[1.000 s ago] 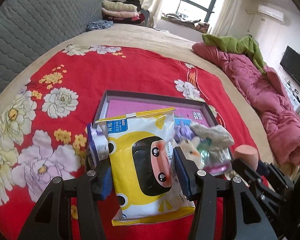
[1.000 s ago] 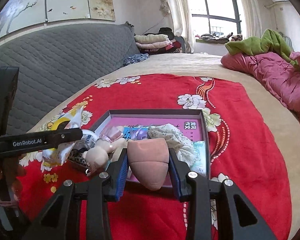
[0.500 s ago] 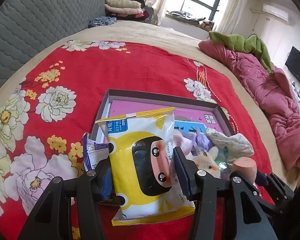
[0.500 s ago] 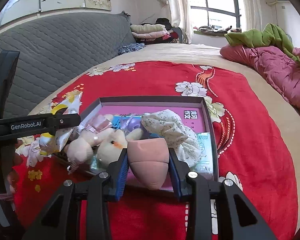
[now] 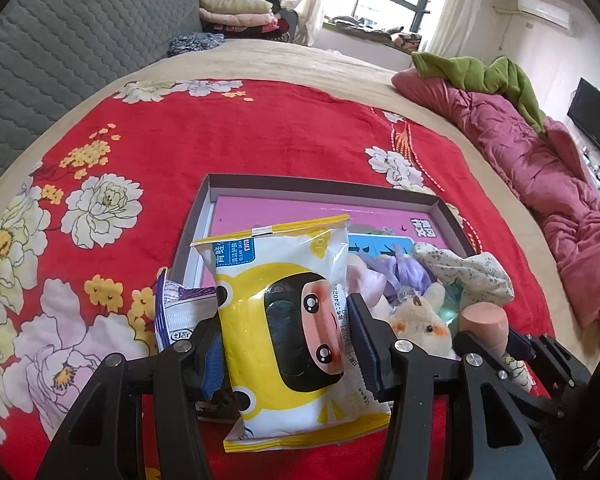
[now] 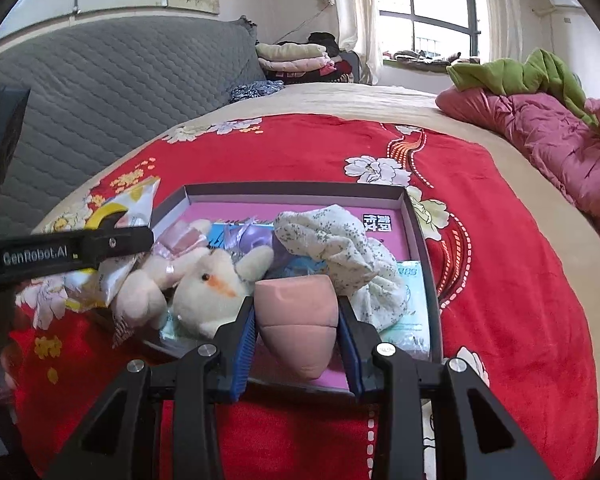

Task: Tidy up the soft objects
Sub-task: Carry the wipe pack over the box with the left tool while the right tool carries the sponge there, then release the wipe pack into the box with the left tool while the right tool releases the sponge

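Here, the shallow grey-walled box [image 6: 414,222] with its pink floor sits on a red flowered blanket [image 6: 480,240] spread over the bed, and everything else is placed from that box.

Your left gripper [image 5: 290,344] is pinching a yellow-and-white wet-wipes pack [image 5: 288,316] printed with a cartoon frog face; the blue pads press both of its sides. The pack stands upright over the box's near left corner. Just outside that corner, a small purple-and-white packet [image 5: 180,308] stands against the left box wall.

Your right gripper [image 6: 298,336] is clamped on a pink teardrop-shaped makeup sponge [image 6: 298,328], flat end up and pointed end down. The sponge hangs over the near edge of the box, roughly at its middle; whether it touches the box floor cannot be told.

Inside the box, a cream plush rabbit [image 6: 210,288] lies on the near left side, with a pale pink plush piece touching it. A white floral cloth bundle [image 6: 336,248] fills the right side, and a light blue tissue pack [image 6: 410,300] lies against the right wall beneath the bundle. Something purple and shiny [image 6: 254,236] shows between the rabbit and the bundle.

Beyond the box, to the right, a crumpled pink quilt [image 6: 548,140] lies along the bed's edge with a green garment [image 6: 520,74] on top.
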### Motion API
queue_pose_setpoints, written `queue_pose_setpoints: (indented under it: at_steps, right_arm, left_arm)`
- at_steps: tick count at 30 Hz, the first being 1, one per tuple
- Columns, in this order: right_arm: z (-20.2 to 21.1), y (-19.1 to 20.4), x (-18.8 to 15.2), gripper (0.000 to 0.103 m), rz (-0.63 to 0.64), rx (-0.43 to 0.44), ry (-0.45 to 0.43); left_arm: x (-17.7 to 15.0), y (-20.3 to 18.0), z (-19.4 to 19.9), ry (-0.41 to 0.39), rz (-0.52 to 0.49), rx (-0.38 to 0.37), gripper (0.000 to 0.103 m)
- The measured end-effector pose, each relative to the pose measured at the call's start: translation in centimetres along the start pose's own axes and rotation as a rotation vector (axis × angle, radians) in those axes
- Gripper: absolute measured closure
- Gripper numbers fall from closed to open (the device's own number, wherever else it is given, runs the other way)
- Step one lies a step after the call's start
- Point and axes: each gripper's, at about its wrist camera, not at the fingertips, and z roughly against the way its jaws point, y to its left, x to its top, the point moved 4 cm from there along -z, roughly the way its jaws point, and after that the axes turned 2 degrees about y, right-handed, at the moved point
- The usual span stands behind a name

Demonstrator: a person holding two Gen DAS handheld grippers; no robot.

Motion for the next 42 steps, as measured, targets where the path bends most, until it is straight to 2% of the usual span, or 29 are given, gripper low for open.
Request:
queue_pose_setpoints:
  at_steps: [20,24,35,42]
  right_arm:
    - [-0.4,-0.7,-0.5,0.063,-0.001,-0.045,-0.008]
    - [-0.1,-0.5,-0.6,0.052,0.010,-0.042,-0.011]
    - [2.6,-0.5,-0.5,0.044,0.007,-0.025,-0.059]
    - [3.8,-1.0,0.1,0.043,-0.013,-0.031,-0.081]
  left_arm:
    - [0.0,-0.1,-0.3,-0.003,-0.006,-0.007,0.048]
    - [0.0,-0.1,-0.2,-0.002,-0.002,-0.016,0.048]
    - [-0.1,0.2,-0.2,0.006,0.005,-0.025,0.047]
    - [-0.1,0.7,-0.2,0.021,0.027,-0.046,0.044]
